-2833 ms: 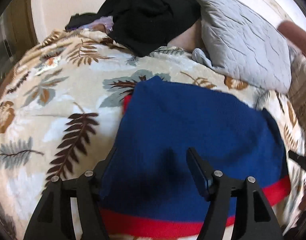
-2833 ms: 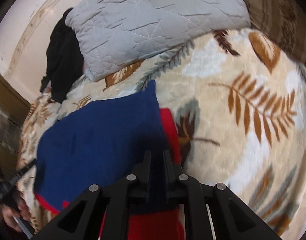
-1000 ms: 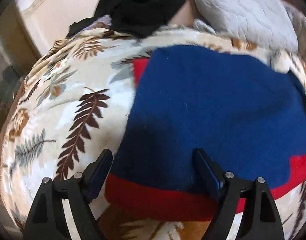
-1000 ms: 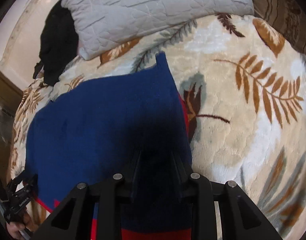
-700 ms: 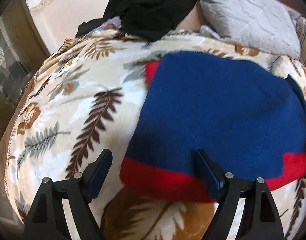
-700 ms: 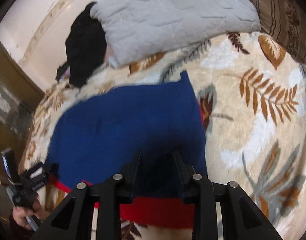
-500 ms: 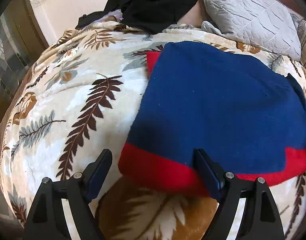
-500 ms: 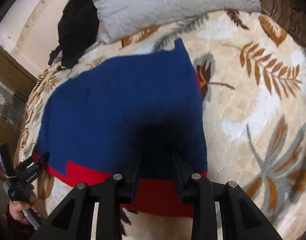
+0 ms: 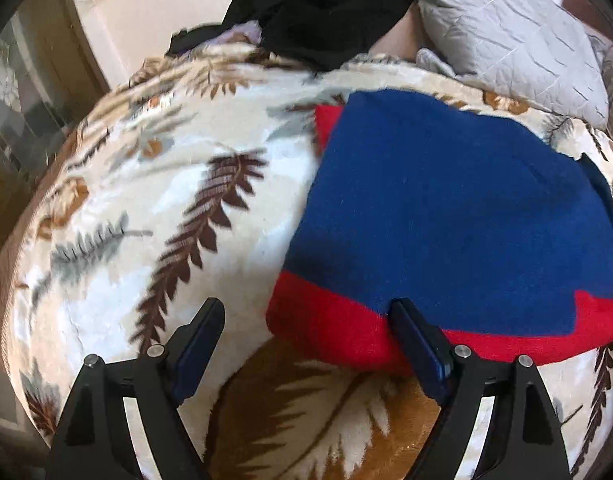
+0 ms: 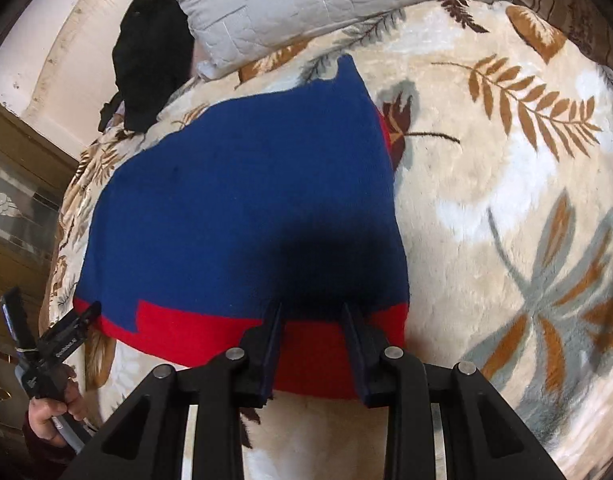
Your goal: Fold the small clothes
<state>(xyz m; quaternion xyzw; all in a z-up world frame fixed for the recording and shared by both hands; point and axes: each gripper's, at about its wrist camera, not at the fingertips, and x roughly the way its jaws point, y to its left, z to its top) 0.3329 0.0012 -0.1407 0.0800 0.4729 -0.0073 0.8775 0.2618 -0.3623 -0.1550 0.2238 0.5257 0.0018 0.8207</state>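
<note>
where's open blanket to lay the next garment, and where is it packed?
Open blanket lies to the right of the blue and red garment, running to the near edge. More lies to its left, by the open left tool. The far end is crowded: grey pillow and black clothes pile.
</note>
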